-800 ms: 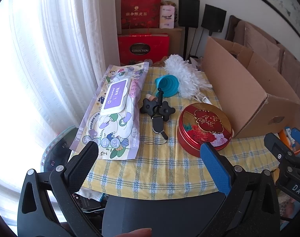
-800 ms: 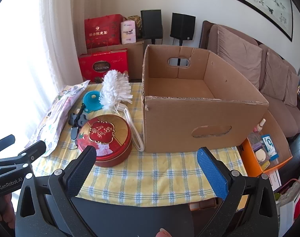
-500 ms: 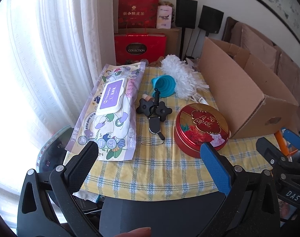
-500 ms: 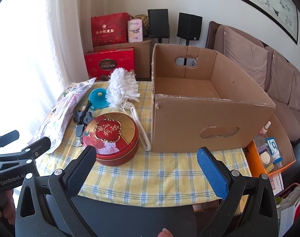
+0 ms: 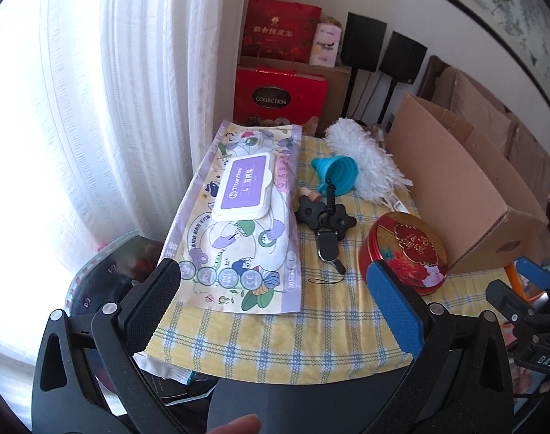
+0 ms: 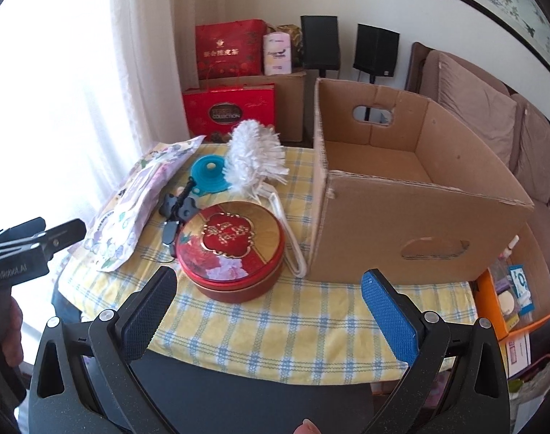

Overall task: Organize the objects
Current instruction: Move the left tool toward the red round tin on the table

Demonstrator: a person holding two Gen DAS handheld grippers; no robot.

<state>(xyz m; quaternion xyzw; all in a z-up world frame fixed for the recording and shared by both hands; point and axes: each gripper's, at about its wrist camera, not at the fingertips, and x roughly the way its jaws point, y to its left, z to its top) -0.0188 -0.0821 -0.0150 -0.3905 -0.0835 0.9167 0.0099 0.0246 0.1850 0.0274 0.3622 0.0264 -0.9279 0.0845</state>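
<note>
Drawing closer to the bench [image 5: 275, 340] in both views since the earlier frames, with everything on its yellow-and-blue checked cloth looming larger.

Left wrist view: hovering over the near bench edge, left gripper [image 5: 275, 300] with fingers spread wide and released, gripping nothing. Lying at the left of the cloth, a large flat purple-patterned wipes pack with a white flip lid [image 5: 246, 217]. Just beside it, a black knobbed gadget on a coiled cord [image 5: 327, 224], and beyond that a blue collapsible silicone funnel [image 5: 338, 175] touching a white fluffy duster [image 5: 365, 155]. Sitting near the right finger, a round red-and-gold floral tin [image 5: 406, 249], close to an open brown cardboard box [image 5: 466, 195].

Right wrist view: right gripper [image 6: 267, 303] likewise hanging released and empty, fingers apart, framing the tin [image 6: 231, 246] ahead-left. Standing at the right of the bench, the cardboard box [image 6: 401, 224], open top showing bare inside, with the duster's white looped handle [image 6: 293, 238] lying between tin and box.
</note>
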